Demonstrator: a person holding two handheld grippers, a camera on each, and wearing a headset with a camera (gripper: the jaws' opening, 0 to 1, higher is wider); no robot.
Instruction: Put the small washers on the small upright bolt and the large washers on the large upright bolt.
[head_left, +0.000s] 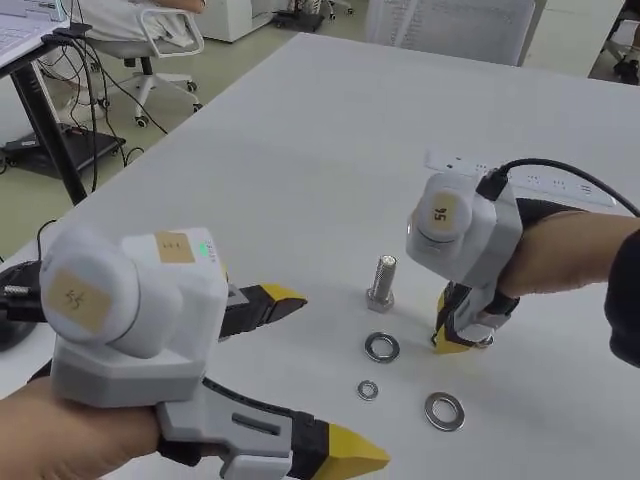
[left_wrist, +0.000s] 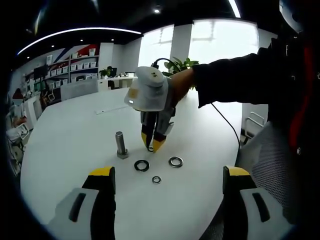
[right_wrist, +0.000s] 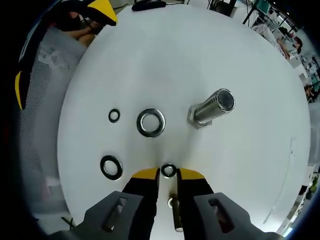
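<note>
Though barely parted, right gripper touches washer

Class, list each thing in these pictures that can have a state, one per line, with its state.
Left gripper: open, empty.
Right gripper: jaws nearly together, pointing down.
Large bolt: upright, no washer on it.
Large washer beside bolt: flat on table.
Second large washer: flat on table.
Loose small washer: flat on table.
Small washer at gripper tips: grip unclear.
</note>
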